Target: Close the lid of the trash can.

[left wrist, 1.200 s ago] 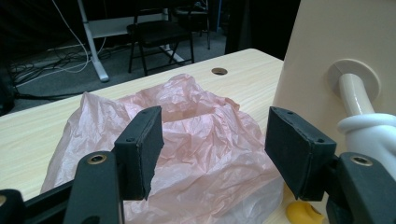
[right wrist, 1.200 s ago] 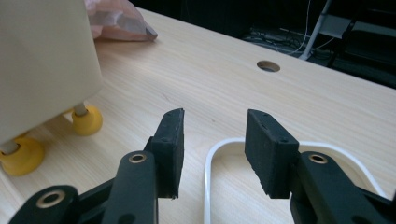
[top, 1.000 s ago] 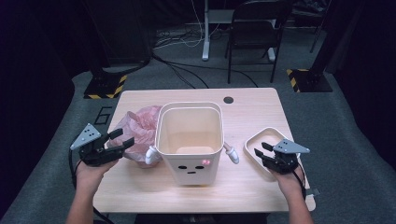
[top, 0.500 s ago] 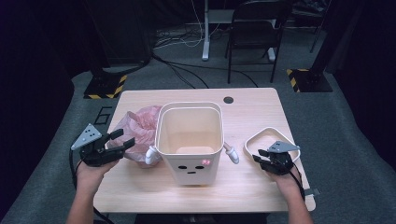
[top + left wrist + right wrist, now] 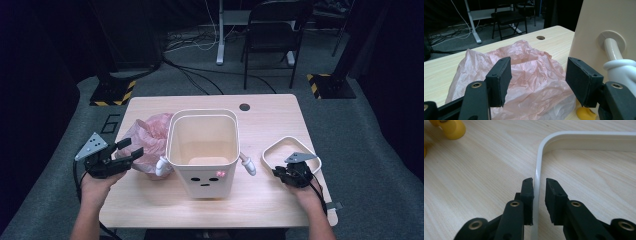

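A cream bin (image 5: 205,150) with a face and small white arms stands mid-table. A white rounded-square ring (image 5: 287,138) lies flat to its right. My right gripper (image 5: 280,173) is low over the ring's near-left side. In the right gripper view its jaws (image 5: 539,200) straddle the ring's rim (image 5: 541,152); they have just been closing, and a small gap still shows beside one pad. My left gripper (image 5: 131,150) stands open, pointing at a crumpled pink plastic bag (image 5: 150,135) left of the bin. In the left gripper view the bag (image 5: 529,57) lies beyond its open jaws (image 5: 537,80).
The bin's wall (image 5: 599,20) and white arm (image 5: 616,57) are close to the left gripper, with a yellow foot (image 5: 584,113) below. Yellow feet (image 5: 451,128) also lie left of the ring. A cable hole (image 5: 244,107) marks the table's far side. A chair (image 5: 275,30) stands beyond.
My right gripper has dropped onto the ring's near-left rim and its jaws have narrowed around it. The left gripper, bag and bin have stayed put.
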A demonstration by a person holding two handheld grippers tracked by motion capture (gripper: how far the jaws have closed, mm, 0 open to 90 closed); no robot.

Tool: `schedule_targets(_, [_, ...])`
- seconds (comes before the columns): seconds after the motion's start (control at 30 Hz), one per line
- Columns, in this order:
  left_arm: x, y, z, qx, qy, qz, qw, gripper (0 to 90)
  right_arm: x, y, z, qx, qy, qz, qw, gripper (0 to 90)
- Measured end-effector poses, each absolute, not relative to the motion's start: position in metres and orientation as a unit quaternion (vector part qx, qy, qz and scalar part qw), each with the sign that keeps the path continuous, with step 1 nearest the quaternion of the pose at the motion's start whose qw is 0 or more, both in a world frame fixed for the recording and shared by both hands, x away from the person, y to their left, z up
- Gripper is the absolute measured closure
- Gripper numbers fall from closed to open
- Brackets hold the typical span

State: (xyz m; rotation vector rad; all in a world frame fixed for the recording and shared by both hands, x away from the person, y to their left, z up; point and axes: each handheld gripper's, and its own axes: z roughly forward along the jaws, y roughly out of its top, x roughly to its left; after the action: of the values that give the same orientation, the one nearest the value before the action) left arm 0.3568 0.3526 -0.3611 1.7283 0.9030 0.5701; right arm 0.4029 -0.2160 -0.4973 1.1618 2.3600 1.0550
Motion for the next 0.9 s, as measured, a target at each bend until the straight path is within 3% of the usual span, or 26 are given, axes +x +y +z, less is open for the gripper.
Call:
schedule_targets(0.27, [0.3567,0.3517,-0.3614,0.724,0.378,0.237,0.526,37.0,0.4047,-0.2126,-0.4996,0.399,0.832,0.354,0.155,83.3])
schedule_targets(0.9, [0.3556,0.3538,-0.3599,0.720,0.379,0.239,0.529,37.1,0.4015,-0.2128,-0.4921,0.398,0.825,0.364,0.171,84.1])
